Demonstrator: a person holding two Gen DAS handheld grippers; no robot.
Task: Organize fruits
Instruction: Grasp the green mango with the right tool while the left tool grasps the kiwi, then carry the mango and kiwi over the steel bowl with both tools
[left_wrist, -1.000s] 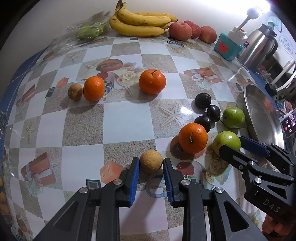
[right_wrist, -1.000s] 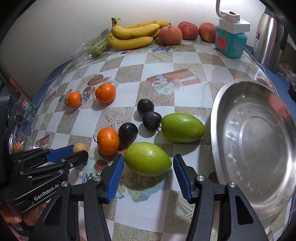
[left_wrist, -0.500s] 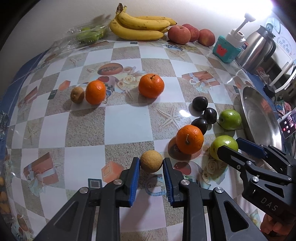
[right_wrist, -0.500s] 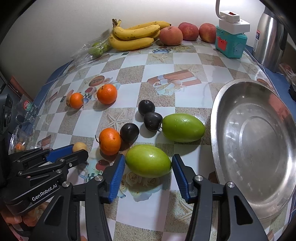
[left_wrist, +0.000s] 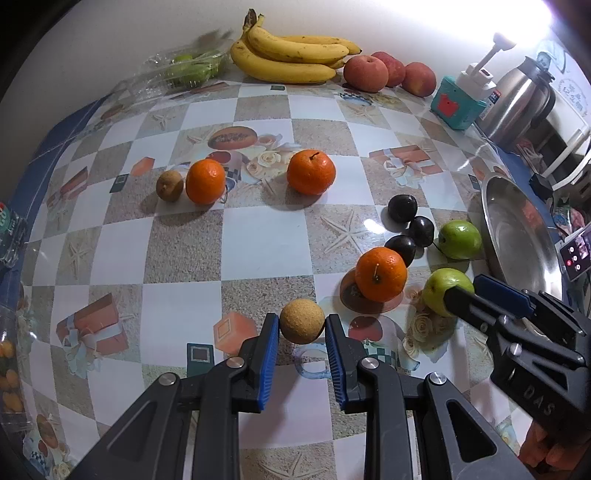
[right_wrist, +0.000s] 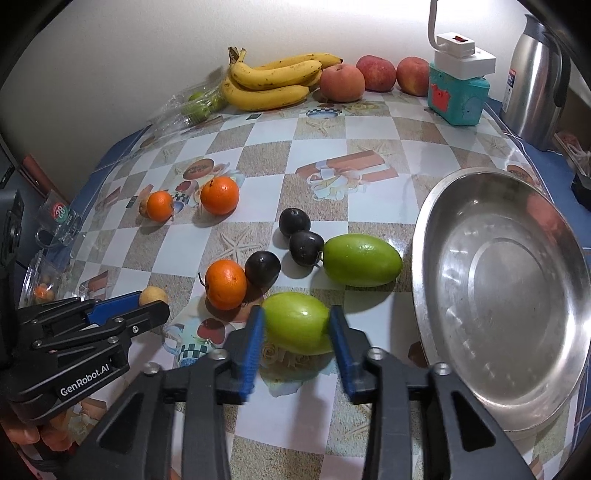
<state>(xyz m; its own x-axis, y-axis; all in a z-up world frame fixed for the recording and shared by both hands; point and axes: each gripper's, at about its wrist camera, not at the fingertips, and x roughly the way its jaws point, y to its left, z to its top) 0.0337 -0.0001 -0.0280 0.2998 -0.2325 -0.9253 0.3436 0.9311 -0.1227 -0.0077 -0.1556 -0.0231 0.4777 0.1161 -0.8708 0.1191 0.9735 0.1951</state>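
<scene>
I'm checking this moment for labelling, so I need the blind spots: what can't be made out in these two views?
- Left wrist view: the near green fruit is partly covered by the right gripper.
- Right wrist view: the small tan fruit is mostly hidden behind the left gripper.
- Both views: the bagged green fruit is blurred by crinkled plastic.
- Right wrist view: the steel bowl is cut off at the frame edge.

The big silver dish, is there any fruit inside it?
No. The silver dish shows only bare shiny metal with reflections. Its near edge runs out of view, so that bit stays unseen. The nearest green fruit lies beside it on the table.
</scene>
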